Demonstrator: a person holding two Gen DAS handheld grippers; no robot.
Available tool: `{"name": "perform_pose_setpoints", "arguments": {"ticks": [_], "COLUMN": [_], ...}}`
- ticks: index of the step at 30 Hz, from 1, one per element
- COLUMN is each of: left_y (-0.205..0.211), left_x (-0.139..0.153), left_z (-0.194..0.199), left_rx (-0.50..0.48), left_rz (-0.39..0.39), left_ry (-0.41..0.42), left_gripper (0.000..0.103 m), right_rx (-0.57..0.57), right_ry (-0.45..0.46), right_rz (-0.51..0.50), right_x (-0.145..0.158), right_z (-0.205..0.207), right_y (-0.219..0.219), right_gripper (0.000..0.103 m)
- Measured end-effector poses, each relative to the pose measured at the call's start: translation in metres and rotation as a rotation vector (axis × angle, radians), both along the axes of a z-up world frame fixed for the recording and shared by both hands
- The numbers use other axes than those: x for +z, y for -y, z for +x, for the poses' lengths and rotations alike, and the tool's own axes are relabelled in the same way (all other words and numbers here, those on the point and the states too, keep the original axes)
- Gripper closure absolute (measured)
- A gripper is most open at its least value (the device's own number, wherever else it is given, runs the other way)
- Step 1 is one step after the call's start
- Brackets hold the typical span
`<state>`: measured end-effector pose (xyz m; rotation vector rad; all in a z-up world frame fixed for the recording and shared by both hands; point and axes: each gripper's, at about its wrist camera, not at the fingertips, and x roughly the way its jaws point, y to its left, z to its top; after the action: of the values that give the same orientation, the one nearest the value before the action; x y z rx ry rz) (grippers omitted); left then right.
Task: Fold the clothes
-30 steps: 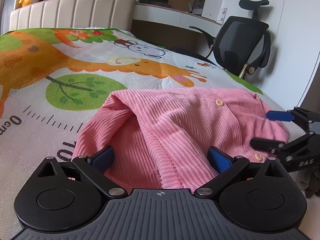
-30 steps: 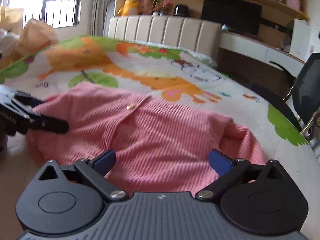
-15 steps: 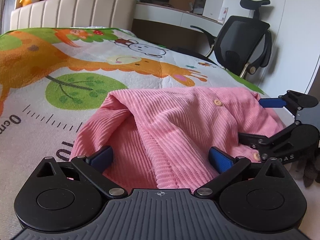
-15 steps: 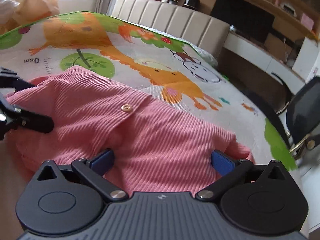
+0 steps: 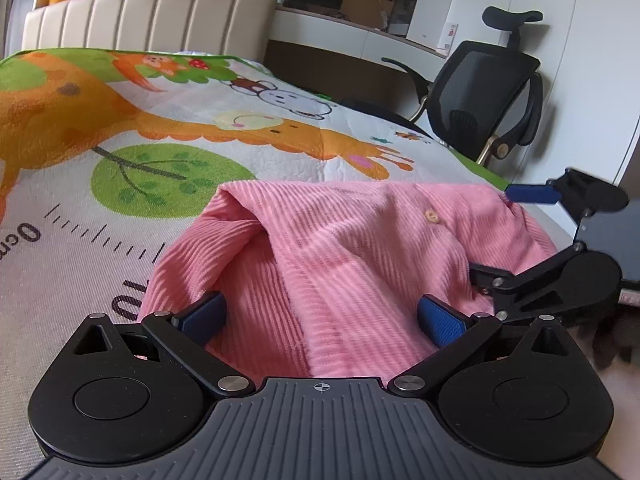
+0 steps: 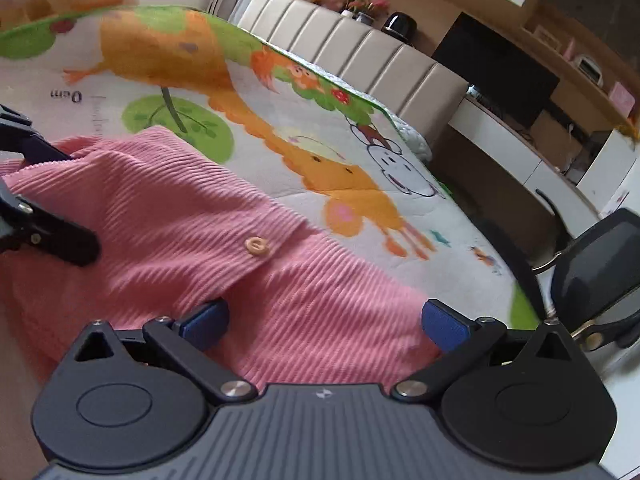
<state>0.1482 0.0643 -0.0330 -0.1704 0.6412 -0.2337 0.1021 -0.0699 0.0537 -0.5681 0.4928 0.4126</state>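
Cardigan [image 5: 352,264], pink, ribbed, lies bunched on bed [image 5: 120,152] near its front edge, one button [image 6: 257,247] showing. Left gripper [image 5: 320,316] fingers wide, straddling fabric. Right gripper [image 6: 326,322] fingers wide too, over cardigan's right part, nothing pinched.

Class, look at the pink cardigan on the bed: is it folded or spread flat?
Partly folded. The pink cardigan lies bunched, one layer doubled over another along a ridge, not flat.
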Motion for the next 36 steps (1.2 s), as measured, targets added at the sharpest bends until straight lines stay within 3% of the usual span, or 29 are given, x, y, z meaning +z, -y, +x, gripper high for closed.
{"name": "perform_pose_setpoints", "arguments": {"ticks": [3,7,10,14,17,24,28,33,36], "left_y": [-0.001,-0.001,-0.001,-0.004,-0.009,-0.042,-0.053,-0.021,-0.012], "left_x": [0.000,0.000,0.000,-0.001,0.000,0.025,0.051,0.033,0.015], "left_z": [0.000,0.001,0.000,-0.002,-0.002,-0.020,-0.036,-0.020,-0.010], "left_rx": [0.002,0.004,0.005,0.004,0.000,0.005,-0.071,-0.212,-0.143], "left_rz": [-0.012,-0.014,-0.014,-0.032,-0.061,-0.334,-0.546,-0.621,-0.528], "left_ry": [0.002,0.002,0.003,0.004,0.002,-0.009,0.087,-0.051,-0.128], "left_gripper": [0.000,0.000,0.000,0.000,0.000,0.000,0.000,0.000,0.000], "right_rx": [0.031,-0.009,0.016,-0.036,-0.100,-0.156,-0.154,-0.144,-0.125], "right_ry": [-0.043,0.076,0.052,0.023,0.014,-0.062,-0.053,-0.029,-0.060], "right_rz": [0.068,0.079,0.124,0.016,0.052,0.205,0.209,0.252,0.361], "right_x": [0.014,0.036,0.038,0.007,-0.003,-0.010,-0.010,0.000,0.014], "right_z": [0.002,-0.011,-0.012,-0.004,-0.003,0.003,0.000,-0.008,-0.013], "right_y": [0.014,0.019,0.009,-0.011,0.005,0.036,0.036,0.040,0.052], "right_gripper": [0.000,0.000,0.000,0.000,0.000,0.000,0.000,0.000,0.000]}}
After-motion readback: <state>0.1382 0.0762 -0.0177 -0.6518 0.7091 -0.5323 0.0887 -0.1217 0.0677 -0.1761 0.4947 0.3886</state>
